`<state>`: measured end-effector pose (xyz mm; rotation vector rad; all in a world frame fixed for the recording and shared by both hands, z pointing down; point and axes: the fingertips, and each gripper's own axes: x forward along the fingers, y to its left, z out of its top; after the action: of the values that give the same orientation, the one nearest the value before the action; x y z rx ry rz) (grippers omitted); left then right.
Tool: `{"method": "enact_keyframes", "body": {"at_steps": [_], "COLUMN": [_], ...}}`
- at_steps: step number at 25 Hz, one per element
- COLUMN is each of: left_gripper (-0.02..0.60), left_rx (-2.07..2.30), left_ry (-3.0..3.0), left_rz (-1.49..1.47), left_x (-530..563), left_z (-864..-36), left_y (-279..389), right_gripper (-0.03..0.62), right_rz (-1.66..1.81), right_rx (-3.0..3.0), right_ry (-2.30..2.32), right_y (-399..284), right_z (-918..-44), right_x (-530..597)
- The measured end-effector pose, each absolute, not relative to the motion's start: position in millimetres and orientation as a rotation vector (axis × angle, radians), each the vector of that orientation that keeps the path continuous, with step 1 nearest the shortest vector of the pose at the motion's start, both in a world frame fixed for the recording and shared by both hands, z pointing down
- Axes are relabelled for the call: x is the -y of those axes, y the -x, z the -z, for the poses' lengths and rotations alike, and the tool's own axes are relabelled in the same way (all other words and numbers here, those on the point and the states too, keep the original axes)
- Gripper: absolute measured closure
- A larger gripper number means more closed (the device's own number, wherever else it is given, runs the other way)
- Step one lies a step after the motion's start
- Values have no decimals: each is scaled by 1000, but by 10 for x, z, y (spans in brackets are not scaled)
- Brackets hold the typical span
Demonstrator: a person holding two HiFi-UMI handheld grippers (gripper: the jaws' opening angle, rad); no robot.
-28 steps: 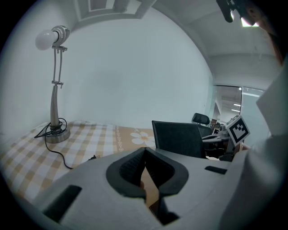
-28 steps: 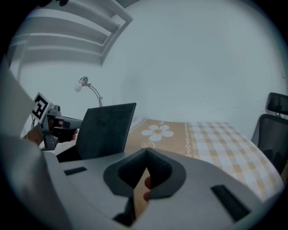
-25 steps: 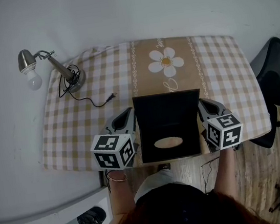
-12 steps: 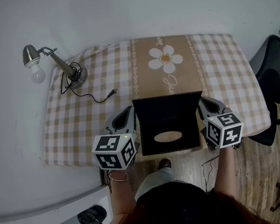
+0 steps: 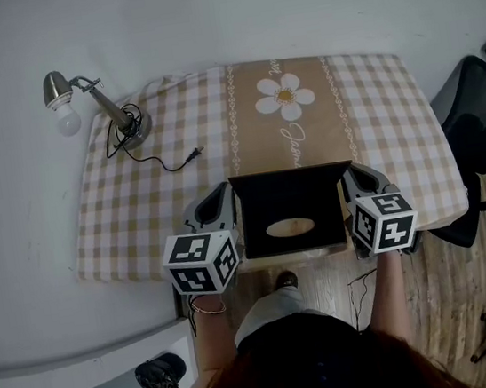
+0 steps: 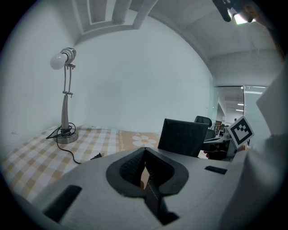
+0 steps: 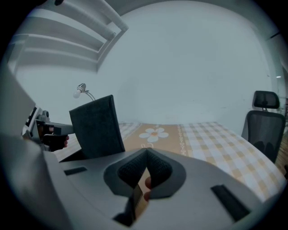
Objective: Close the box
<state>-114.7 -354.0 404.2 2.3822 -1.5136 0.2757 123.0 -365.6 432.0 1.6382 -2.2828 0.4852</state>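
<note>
Grey jaws of left gripper and right gripper are both pinched on thin board edges, apparently the box's side walls. Box sits between them at the table's near edge, lid standing. Judged light, stiff board; take the sides. Versus a second ago, the lid's face shows shorter from above, so it is likely steeper.

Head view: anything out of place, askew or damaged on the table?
Nothing spilled or damaged. The lamp has its plug lying loose on the cloth, connected to nothing. The box stands open at the cloth's near edge, square to it.
</note>
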Motion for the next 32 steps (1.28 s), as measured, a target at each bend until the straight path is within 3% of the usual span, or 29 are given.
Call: {"method": "enact_keyframes", "body": {"at_steps": [32], "left_gripper": [554], "left_rx": [1575], "left_ry": [-2291], "left_rz": [-274], "left_x": [3217], "left_z": [-4145], "left_y": [1167], "right_gripper": [577], "right_rz": [-531], "right_rx": [2184], "right_ry": [-1695], "right_y": [-1252], "right_z": [-4390], "right_x": [3393]}}
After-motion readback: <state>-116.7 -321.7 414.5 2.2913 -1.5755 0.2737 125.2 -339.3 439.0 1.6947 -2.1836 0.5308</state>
